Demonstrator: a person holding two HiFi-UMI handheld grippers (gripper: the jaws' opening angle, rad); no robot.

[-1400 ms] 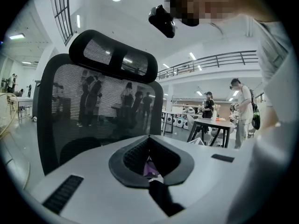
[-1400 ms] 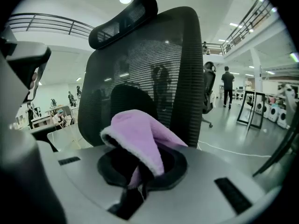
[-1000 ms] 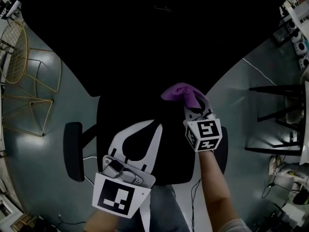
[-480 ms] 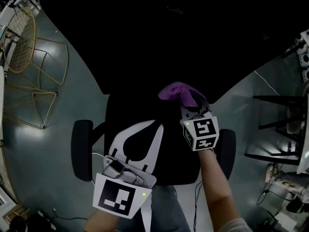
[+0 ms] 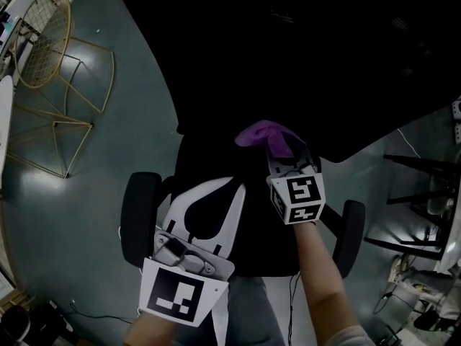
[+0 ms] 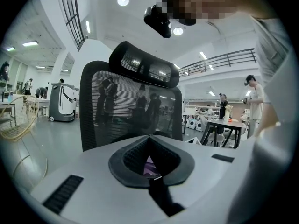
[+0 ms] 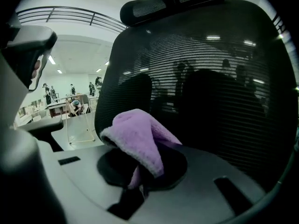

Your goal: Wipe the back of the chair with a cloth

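**Purple cloth clamped at the mesh chair back**

Purple and fluffy, the cloth (image 7: 140, 141) sits pinched in the right gripper (image 5: 287, 161), whose jaws are closed on it. It is bunched into a hump that folds over the top of the jaws, with a thin tail hanging down into the gap between them. In the head view its longer side runs across, left to right. It points at the lower left part of the chair back (image 7: 210, 92), a black mesh panel with a headrest (image 7: 173, 1) on top. Whether the cloth touches the mesh cannot be told.

The left gripper (image 5: 229, 192) is held lower and closer to the person, left of the right one. Its jaws are together with nothing clamped; a sliver of purple shows through the opening between their pads.

The print that shows is a black-and-white square marker pattern on each gripper's cube.

Seen from the head, the left armrest (image 5: 139, 218) and right armrest (image 5: 351, 236) flank the grippers. Left of the chair the grey floor (image 5: 108, 135) lies open as far as a gold wire chair (image 5: 50, 56) near the top left corner. On the right, black furniture legs (image 5: 425, 193) stand near the right armrest, leaving a narrower strip of floor.
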